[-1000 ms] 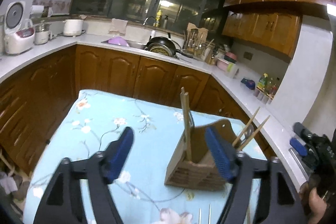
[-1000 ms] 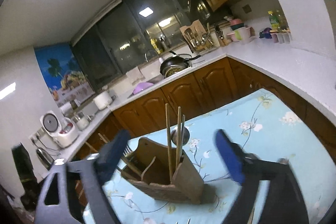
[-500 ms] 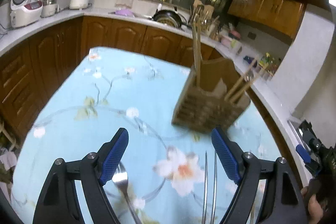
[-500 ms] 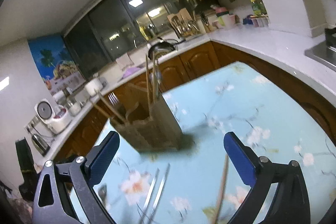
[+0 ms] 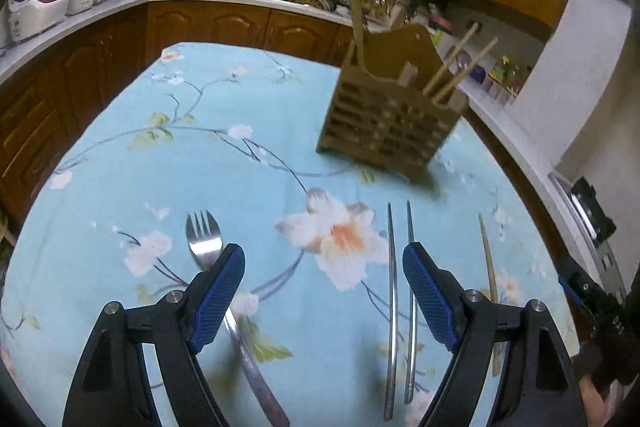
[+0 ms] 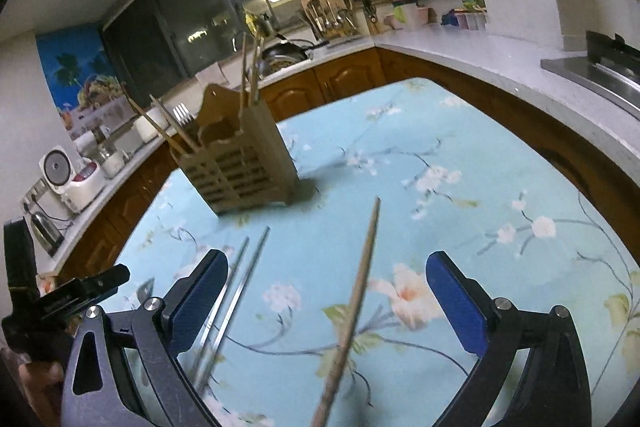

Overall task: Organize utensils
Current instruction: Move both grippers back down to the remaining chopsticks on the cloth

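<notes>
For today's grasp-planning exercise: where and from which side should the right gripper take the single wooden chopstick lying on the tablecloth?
Grip the wooden chopstick mid-shaft from above, right gripper fingers straddling it crosswise. It lies flat, thin and tapered, pointing toward the holder.

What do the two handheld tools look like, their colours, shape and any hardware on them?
Both match. The left tool and the right tool each have a black angular frame with triangular cut-outs and round silver bolts at the pivots. Each finger ends in a blue pad with a fine cross-hatched grip texture. No cables, markings or sleeves show.
</notes>
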### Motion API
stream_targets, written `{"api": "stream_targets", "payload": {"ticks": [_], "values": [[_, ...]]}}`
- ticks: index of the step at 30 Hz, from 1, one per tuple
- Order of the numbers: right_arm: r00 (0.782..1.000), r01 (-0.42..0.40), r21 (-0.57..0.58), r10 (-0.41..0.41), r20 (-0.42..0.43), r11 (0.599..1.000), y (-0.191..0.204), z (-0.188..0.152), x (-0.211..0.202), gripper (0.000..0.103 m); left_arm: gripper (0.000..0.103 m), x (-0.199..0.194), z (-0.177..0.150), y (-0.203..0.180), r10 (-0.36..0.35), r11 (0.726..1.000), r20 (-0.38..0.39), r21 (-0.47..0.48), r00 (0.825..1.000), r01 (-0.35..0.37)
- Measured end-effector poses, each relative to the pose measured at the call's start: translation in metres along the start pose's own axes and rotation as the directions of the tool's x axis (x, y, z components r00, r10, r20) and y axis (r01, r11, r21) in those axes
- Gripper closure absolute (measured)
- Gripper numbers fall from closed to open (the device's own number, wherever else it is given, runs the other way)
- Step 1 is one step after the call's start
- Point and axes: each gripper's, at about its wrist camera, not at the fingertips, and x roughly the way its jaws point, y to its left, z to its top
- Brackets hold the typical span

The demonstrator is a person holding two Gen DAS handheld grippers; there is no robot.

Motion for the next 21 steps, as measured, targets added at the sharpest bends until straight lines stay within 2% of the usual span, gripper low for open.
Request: {"api": "stream_targets", "payload": {"ticks": [21], "values": [[0.998,0.050,-0.016,-0.051,-0.045,0.999,-0.011,0.001,0.018,0.003,0.023,0.038,0.001,-0.028,0.005,0.995,-0.080,0.100,0.997,0.003]]}}
